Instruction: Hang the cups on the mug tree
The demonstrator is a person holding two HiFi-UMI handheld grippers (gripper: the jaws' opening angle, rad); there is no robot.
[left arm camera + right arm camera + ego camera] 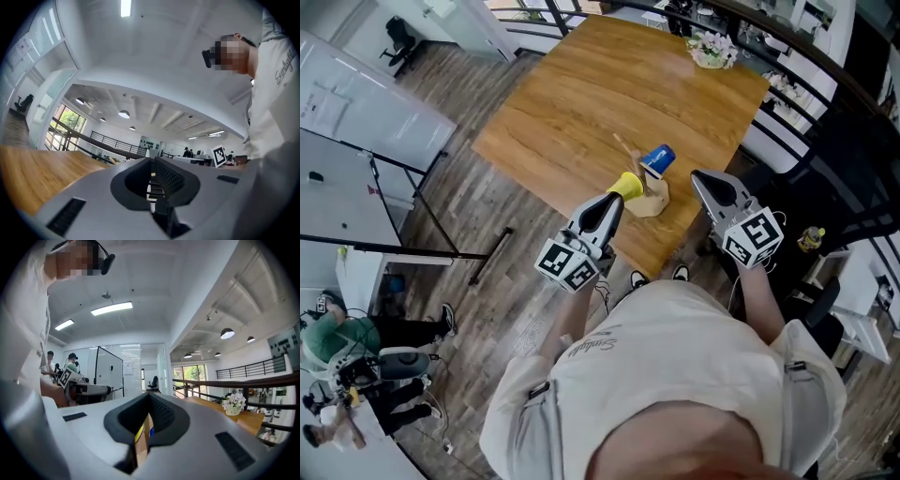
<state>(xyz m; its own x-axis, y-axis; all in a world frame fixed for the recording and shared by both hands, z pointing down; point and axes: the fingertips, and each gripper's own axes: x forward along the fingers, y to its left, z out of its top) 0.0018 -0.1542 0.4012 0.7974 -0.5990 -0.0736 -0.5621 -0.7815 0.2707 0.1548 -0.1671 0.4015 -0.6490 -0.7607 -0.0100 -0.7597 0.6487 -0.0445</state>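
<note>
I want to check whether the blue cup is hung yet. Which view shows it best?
The head view: the blue cup shows whole at the mug tree. The right gripper view gives only a blue sliver past its shut jaws, probably that cup; the left gripper view does not show it.

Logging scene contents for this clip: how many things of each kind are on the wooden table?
Cups: 2, the yellow cup and the blue cup
Mug tree: 1
Flower pot: 1
Total: 4
</note>
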